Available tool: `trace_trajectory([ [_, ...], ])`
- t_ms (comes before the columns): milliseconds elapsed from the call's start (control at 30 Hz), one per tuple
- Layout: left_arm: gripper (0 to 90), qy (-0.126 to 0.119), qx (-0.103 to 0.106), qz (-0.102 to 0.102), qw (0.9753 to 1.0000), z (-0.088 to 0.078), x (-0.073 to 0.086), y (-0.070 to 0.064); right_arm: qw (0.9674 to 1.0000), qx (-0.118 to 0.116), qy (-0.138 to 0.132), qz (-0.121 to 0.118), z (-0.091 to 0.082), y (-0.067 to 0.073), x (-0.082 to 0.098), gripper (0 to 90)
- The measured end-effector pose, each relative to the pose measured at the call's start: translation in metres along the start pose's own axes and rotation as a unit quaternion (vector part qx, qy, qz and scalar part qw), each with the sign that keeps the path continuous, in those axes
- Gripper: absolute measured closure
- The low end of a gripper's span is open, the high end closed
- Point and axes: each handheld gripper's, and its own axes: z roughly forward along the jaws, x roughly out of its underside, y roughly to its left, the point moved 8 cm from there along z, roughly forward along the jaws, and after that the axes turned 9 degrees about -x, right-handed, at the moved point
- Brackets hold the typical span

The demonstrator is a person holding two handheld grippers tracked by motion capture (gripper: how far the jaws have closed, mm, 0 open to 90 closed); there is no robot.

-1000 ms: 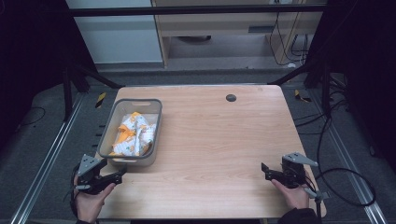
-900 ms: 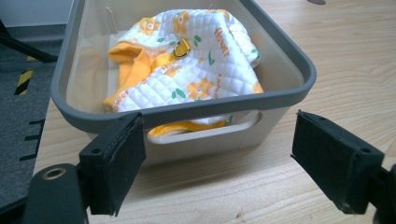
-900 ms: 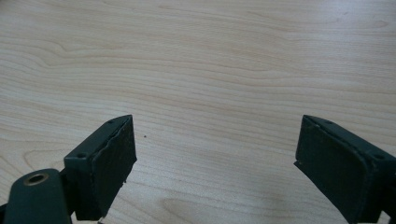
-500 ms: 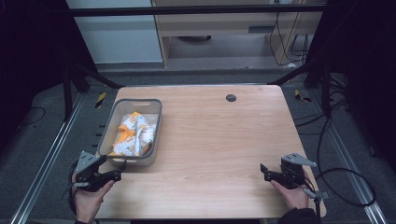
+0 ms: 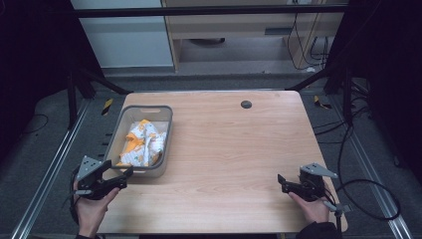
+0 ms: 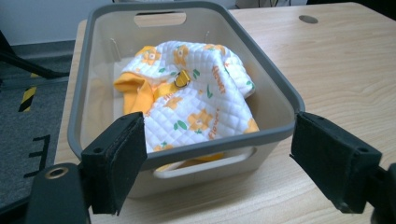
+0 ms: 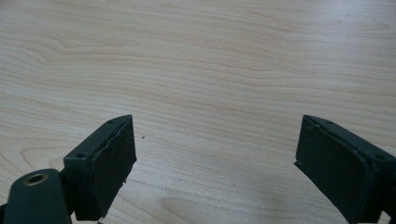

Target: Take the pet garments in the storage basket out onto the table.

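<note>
A grey plastic bin (image 5: pixel 124 121) sits on the left part of the wooden table (image 5: pixel 229 149). Inside lies a quilted white cloth with orange flowers (image 5: pixel 143 143), over an orange piece. The left gripper view shows the bin (image 6: pixel 275 84) close up, with the cloth (image 6: pixel 196 102) heaped in it. My left gripper (image 5: pixel 124 177) is held at the table's front left corner, open, pointing at the bin's near end and apart from it. My right gripper (image 5: pixel 281 183) is at the front right, open over bare wood, with nothing between its jaws.
A small dark round grommet (image 5: pixel 246 104) is set in the table near its far edge. Cables (image 5: pixel 368 199) trail on the floor to the right. Black frame legs stand at the far corners. Metal rails run along the floor on the left.
My left gripper has shifted slightly left and toward the bin's near end. The right gripper has barely moved.
</note>
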Motion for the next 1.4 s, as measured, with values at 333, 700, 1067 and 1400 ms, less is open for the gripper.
trace_trajectory([
  [333, 17.7, -0.012, 0.002, -0.003, 0.9999, 0.001, -0.016, 0.002, 1.0000, 0.001, -0.002, -0.001, 0.000, 0.000, 0.000, 12.1],
  [700, 17.7, -0.016, 0.001, -0.008, 0.9998, 0.006, -0.029, 0.006, 1.0000, 0.000, -0.001, -0.001, 0.000, 0.000, 0.000, 12.1],
  [1067, 17.7, -0.013, -0.008, 0.001, 0.9999, 0.013, -0.043, 0.009, 1.0000, -0.001, -0.005, -0.001, 0.000, 0.000, -0.001, 12.1],
  [1400, 17.7, -0.005, -0.003, -0.005, 1.0000, 0.024, -0.052, 0.007, 0.9999, -0.001, -0.010, -0.004, 0.000, 0.001, -0.002, 12.0],
])
